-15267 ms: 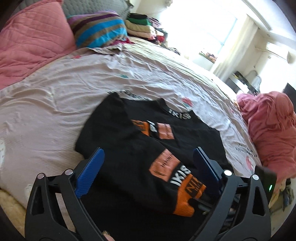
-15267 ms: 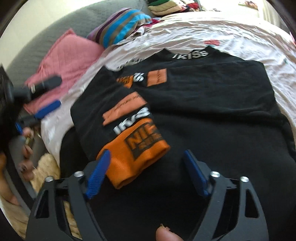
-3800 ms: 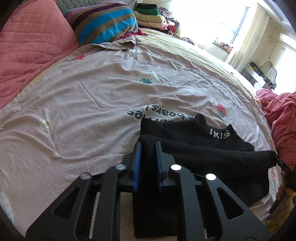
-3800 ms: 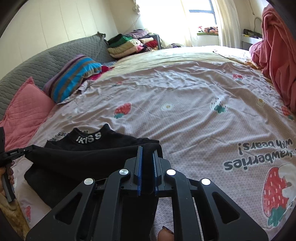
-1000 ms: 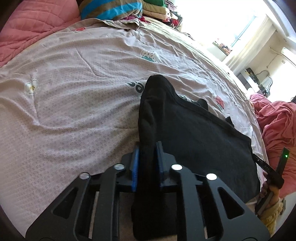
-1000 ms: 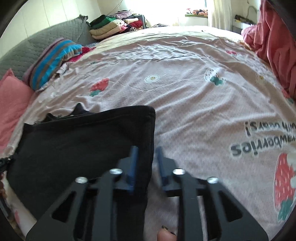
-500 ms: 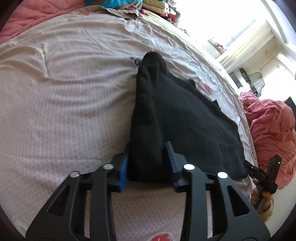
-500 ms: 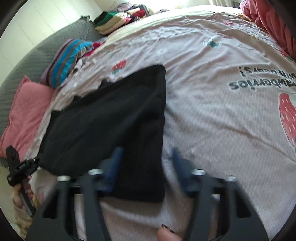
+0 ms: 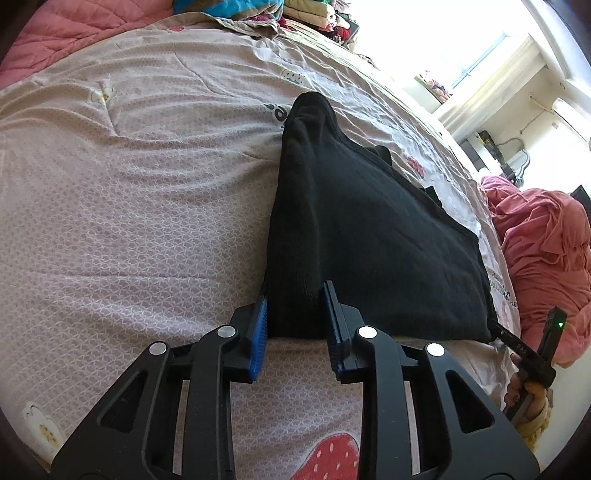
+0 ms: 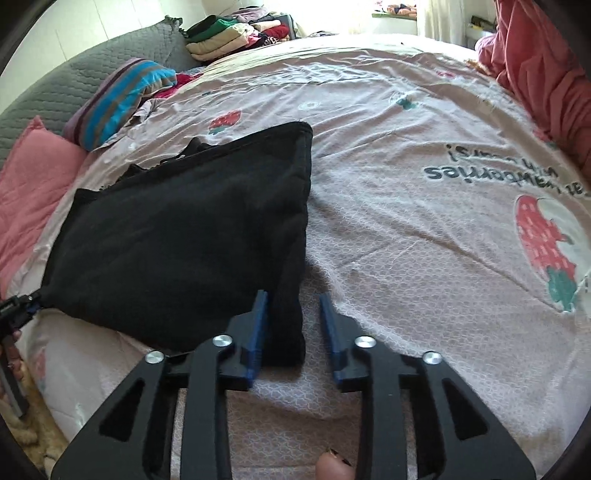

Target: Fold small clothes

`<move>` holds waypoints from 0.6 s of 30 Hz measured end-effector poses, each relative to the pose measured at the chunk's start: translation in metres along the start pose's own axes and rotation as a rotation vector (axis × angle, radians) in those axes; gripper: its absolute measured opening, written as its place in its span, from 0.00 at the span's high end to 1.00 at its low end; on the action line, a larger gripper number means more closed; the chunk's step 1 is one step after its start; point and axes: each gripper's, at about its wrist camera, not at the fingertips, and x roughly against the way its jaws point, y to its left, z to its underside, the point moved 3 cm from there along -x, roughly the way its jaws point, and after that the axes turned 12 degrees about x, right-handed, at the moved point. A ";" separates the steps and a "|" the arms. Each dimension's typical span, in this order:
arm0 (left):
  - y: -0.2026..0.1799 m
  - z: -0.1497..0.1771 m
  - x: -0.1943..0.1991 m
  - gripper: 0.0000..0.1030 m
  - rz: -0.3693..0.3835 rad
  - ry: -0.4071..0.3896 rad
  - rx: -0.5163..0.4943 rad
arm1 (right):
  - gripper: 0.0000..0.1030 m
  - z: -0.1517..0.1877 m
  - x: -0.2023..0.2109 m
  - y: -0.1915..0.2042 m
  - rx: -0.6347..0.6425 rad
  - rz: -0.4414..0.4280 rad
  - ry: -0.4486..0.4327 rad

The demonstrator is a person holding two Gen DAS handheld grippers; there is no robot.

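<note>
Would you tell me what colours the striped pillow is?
The pillow has blue, brown and purple stripes, clearest in the right wrist view.

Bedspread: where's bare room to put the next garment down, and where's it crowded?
Free: the wide pink printed bedspread right of the folded black garment, out to the crumpled red blanket; also the bare stretch on the garment's other side, bordered by the pink quilted pillow. Crowded: the headboard end, with the striped pillow and the stacked folded clothes.

Black garment [image 9: 369,229] matt knit cloth; bedsheet [image 9: 129,184] textured printed fabric.
</note>
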 end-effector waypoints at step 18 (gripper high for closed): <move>-0.007 0.009 0.018 0.80 -0.040 -0.033 -0.036 | 0.34 0.009 0.016 0.004 -0.014 0.018 -0.017</move>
